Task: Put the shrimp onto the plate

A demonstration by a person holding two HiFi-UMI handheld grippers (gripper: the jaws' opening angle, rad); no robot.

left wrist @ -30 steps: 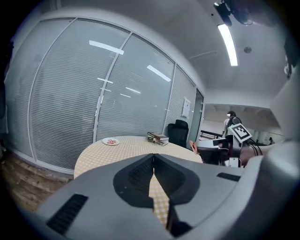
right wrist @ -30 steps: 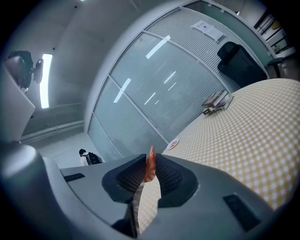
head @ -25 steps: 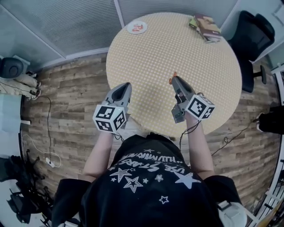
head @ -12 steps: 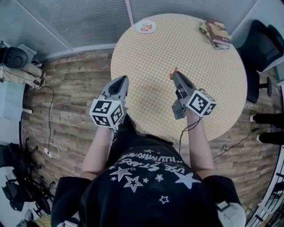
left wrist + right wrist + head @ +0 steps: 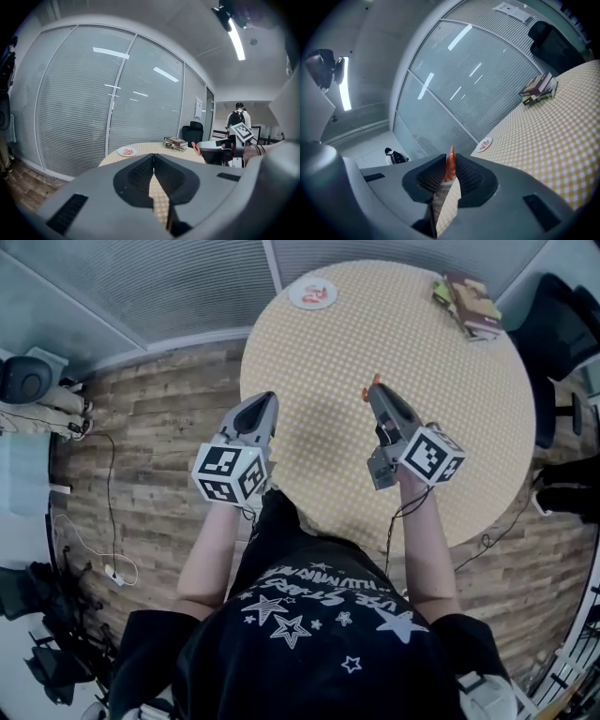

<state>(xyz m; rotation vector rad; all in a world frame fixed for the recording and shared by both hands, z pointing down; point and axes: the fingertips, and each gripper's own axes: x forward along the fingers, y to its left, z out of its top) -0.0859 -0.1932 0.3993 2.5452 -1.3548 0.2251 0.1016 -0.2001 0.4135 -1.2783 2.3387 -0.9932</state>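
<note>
Office: blind-lined glass partitions, swivel chair.

An orange-red shrimp, slim and tapering to a point, stands nearly upright, pinched between the jaws of the right gripper, its tip poking out past the jaw ends, held above the middle of a round table covered in yellow check. The plate, small, round and white with pinkish-red pieces already lying on it, sits flat near the table's far edge, well apart from the shrimp and to the left of it as seen from the head view.
</note>
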